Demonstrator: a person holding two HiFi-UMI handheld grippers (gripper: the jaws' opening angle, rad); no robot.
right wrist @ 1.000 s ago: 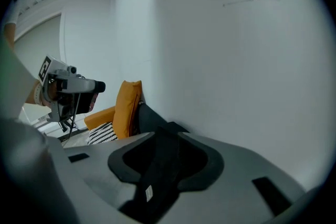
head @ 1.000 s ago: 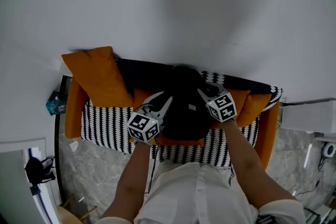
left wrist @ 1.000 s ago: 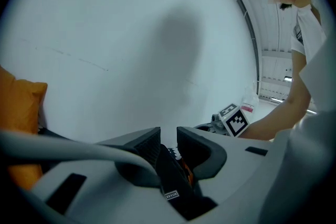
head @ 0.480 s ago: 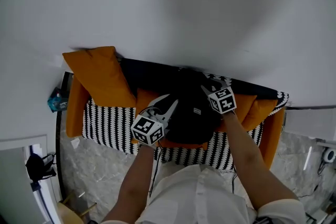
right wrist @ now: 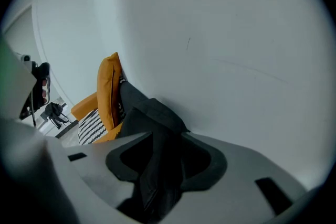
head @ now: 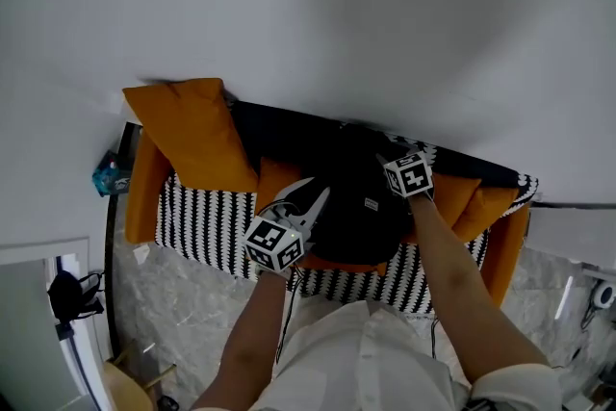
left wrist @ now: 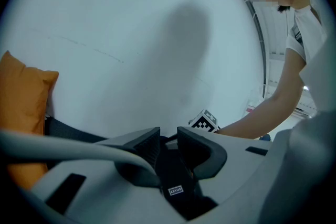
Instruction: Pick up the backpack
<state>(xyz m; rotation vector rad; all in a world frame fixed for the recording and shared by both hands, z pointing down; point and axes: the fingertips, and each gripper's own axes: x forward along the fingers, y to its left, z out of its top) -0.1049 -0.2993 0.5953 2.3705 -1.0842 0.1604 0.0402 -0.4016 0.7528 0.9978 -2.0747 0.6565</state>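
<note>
We had the left tongs (left wrist: 168,148) pinched on the backpack (head: 351,212); the right tongs (right wrist: 160,157) were opening around a fold. Next, we judged, they needed to close before any lift.

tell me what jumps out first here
A black backpack sits in the middle of a sofa with a black-and-white striped seat, and a big orange cushion leans at the sofa's left end. The left gripper is shut on a fold of the backpack. The right gripper has its jaws opening, with more of the black fabric between them.
</note>
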